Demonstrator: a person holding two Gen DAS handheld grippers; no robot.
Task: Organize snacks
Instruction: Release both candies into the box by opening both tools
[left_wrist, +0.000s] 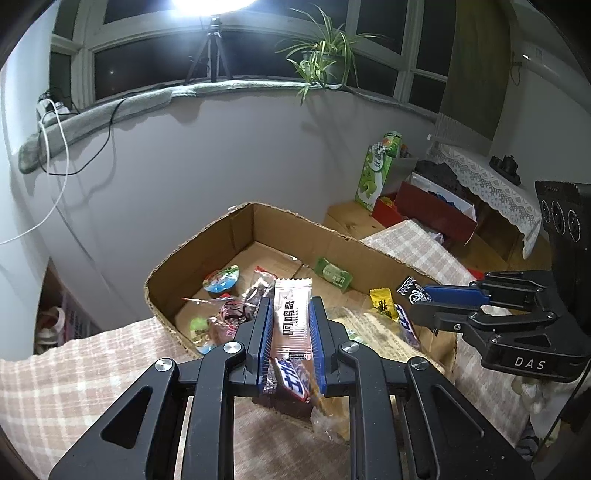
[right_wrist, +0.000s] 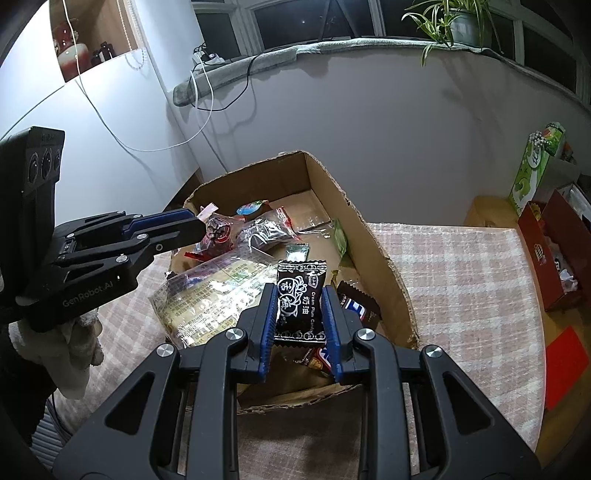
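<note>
An open cardboard box (left_wrist: 229, 236) (right_wrist: 369, 236) sits on a checked cloth and holds several wrapped snacks. My left gripper (left_wrist: 291, 314) is shut on a long pink snack bar (left_wrist: 293, 317) and holds it over the box's near edge. It shows at the left of the right wrist view (right_wrist: 192, 225). My right gripper (right_wrist: 300, 299) is shut on a black cream plum candy packet (right_wrist: 300, 299) above the box's near side. It shows at the right of the left wrist view (left_wrist: 421, 299). A large clear noodle packet (right_wrist: 210, 295) lies in the box.
A green carton (left_wrist: 376, 173) and a red box (left_wrist: 432, 210) stand on the wooden surface at the right. A red box (right_wrist: 554, 254) and a red card (right_wrist: 565, 369) lie at the right of the cloth. The wall and windowsill are behind the cardboard box.
</note>
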